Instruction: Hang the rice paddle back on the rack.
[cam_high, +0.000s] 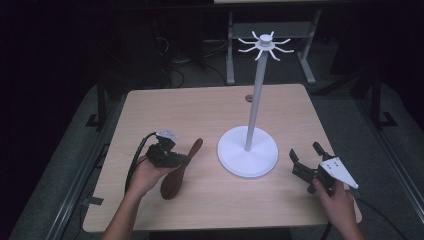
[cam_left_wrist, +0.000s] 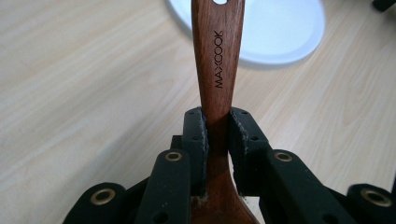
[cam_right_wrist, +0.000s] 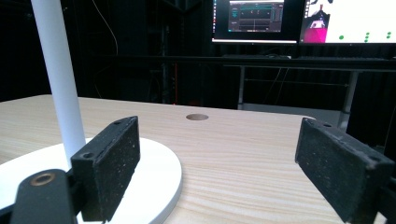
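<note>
wooden table (cam_high: 200, 107) | left hand-held gripper (cam_high: 176, 159) clenched on wooden spoon (cam_high: 181, 171) | right hand-held gripper (cam_high: 306, 156) released

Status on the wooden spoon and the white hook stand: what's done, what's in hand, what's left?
Done: the left gripper is shut on the wooden spoon at the neck of its handle. In hand: the handle end with its hole points toward the base of the white stand. Left, probably: getting the spoon onto a hook, all bare now. The right gripper is open, holding nothing.
</note>
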